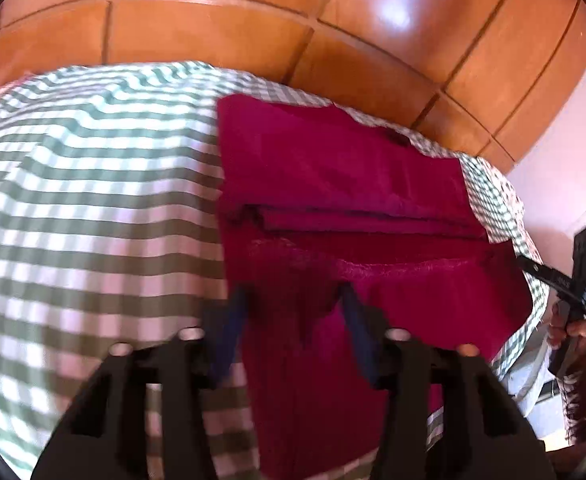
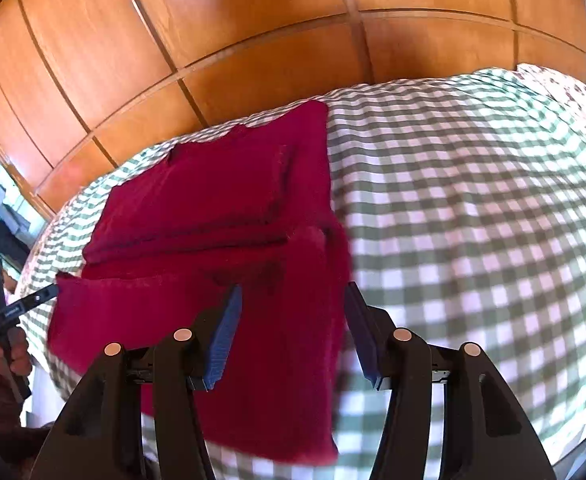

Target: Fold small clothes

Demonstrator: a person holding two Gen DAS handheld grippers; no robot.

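A crimson knitted garment (image 1: pixel 333 168) lies partly folded on a green-and-white checked bedspread (image 1: pixel 93 200); a fold line crosses its middle. My left gripper (image 1: pixel 293 289) hovers over the garment's near left part, its blue pads apart and not pressing the cloth. My right gripper (image 2: pixel 293 288) stands over the near right part of the garment (image 2: pixel 213 200), jaws wide, with a loose, blurred flap of cloth between them that neither pad presses. Each view shows the other gripper at the garment's side edge, held in a hand.
A wall of glossy wooden wardrobe panels (image 2: pixel 253 40) rises behind the bed. The bedspread (image 2: pixel 473 220) stretches bare to the right of the garment. A person's hand and dark red sleeve (image 1: pixel 585 360) are at the bed's near side.
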